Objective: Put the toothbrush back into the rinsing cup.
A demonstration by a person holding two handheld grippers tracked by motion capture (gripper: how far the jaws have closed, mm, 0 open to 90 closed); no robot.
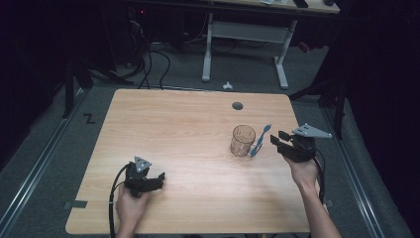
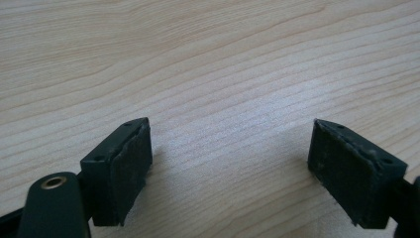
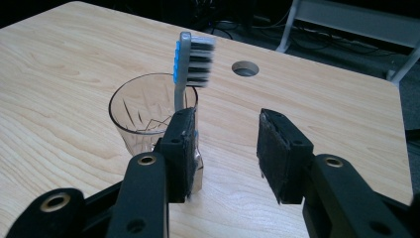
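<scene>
On the wooden table (image 1: 188, 129), a toothbrush (image 1: 261, 140) leaned against the glass tumbler (image 1: 242, 141); both the right gripper (image 1: 278, 140) and left gripper (image 1: 159, 179) gaped empty.

bright tabletop, dark surroundings, blurred bristles

The left gripper (image 1: 157, 177) rests low near the table's (image 1: 198, 124) front-left corner, jaws spread wide and empty, its hand behind it. The right gripper (image 1: 278, 140) hovers by the right edge, pointing left, jaws apart, forearm reaching in from the front edge.
</scene>
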